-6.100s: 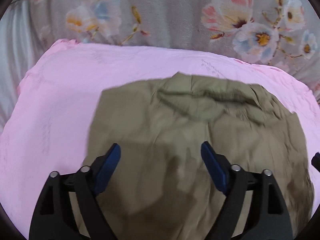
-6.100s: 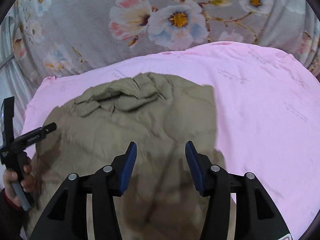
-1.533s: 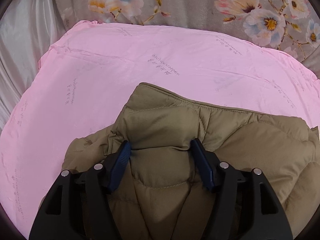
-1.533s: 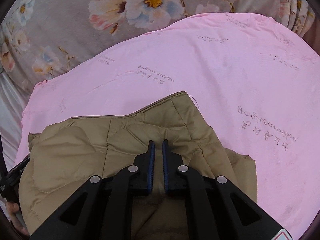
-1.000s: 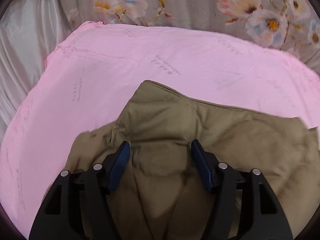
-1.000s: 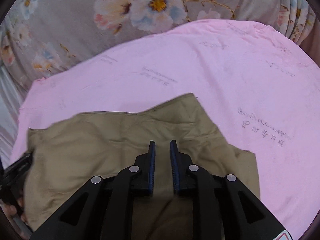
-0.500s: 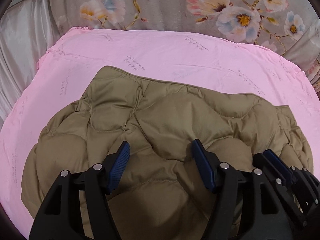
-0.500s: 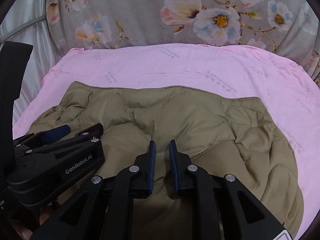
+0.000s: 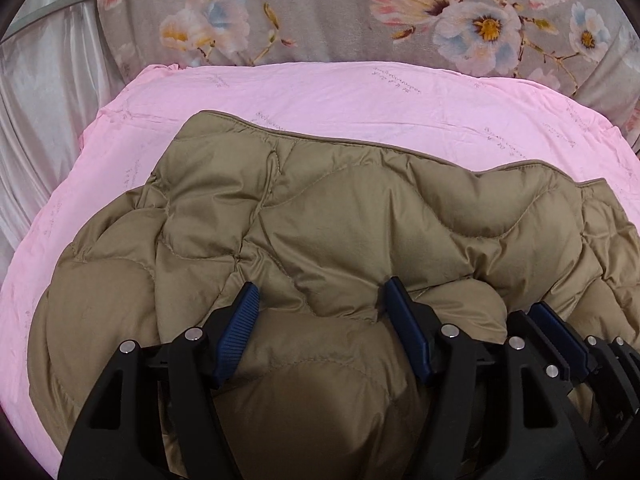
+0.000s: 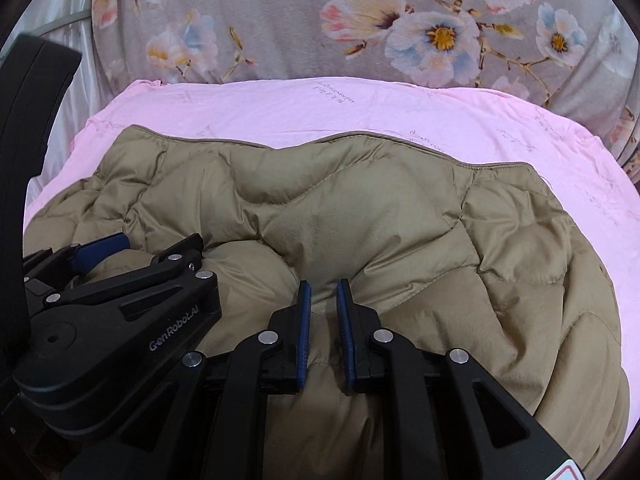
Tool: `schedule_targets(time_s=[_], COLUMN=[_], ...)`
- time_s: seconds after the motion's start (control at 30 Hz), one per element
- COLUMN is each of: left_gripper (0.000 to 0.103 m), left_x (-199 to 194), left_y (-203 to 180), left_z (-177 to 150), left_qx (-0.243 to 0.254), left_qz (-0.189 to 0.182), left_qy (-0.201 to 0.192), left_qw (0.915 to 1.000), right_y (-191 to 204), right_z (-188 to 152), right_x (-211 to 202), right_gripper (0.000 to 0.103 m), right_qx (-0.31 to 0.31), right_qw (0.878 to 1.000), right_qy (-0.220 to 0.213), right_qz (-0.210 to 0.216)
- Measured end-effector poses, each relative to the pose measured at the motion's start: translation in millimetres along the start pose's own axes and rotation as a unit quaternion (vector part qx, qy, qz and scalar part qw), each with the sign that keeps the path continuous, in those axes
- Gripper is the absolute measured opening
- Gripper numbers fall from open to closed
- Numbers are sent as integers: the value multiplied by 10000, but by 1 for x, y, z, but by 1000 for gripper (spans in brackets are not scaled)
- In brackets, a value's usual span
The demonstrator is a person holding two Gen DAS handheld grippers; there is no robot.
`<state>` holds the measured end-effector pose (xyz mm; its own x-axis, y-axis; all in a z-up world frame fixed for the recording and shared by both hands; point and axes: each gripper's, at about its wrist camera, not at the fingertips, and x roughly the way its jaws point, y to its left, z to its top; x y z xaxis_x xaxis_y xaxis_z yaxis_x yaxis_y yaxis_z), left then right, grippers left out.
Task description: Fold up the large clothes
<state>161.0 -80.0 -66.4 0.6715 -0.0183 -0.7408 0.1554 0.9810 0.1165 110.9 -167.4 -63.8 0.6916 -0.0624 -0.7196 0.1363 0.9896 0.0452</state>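
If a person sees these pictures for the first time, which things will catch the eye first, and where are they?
First comes the puffy olive-brown quilted jacket, which fills the middle and lies on a pink sheet. In front, the left gripper pinches a thick fold of it, and close at its right side the right gripper clamps a thinner fold. Behind the sheet lies a grey blanket with large flowers.

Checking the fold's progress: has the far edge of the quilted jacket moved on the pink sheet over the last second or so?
Yes. In the left wrist view the quilted jacket now reaches farther up the pink sheet, toward the floral blanket, and spreads wider.
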Motion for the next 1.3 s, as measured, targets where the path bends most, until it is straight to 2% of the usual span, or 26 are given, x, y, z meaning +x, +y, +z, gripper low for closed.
schedule_targets(time_s=[0.13,0.53,0.67,0.73,0.8,0.93,1.03,1.17,1.3], left_gripper=[63,64,64,64,64,65,66,68,72], left_x=[1,3,-4,-13,-22,-23,4,44,65], left_y=[-3,-4,7,21,35,60,69,82,81], left_z=[-2,-3,0,7,18,61,82,83,71], left_qx=[63,48,0,-102,-206,-277,-128,-215,-190], left_qz=[89,46,-325,-600,-703,-358,183,404,514], left_qy=[-83,-113,46,126,33,-198,-74,308,386], left_qw=[9999,9999,9995,9981,9973,9988,9997,9985,9978], right_y=[3,2,-6,-16,-34,-76,-106,-137,-157], right_z=[-2,-5,-5,-1,9,38,51,47,34], right_x=[-2,4,0,-10,-26,-38,-18,12,36], right_gripper=[16,16,16,20,23,33,34,34,32], right_qx=[-156,-145,65,275,583,990,1129,1430,1760], right_qw=[9997,9998,9997,9983,9962,9939,9933,9891,9836], right_qy=[-22,23,82,145,-43,-386,-217,99,367], right_qz=[-166,-137,237,498,643,297,-141,-339,-137])
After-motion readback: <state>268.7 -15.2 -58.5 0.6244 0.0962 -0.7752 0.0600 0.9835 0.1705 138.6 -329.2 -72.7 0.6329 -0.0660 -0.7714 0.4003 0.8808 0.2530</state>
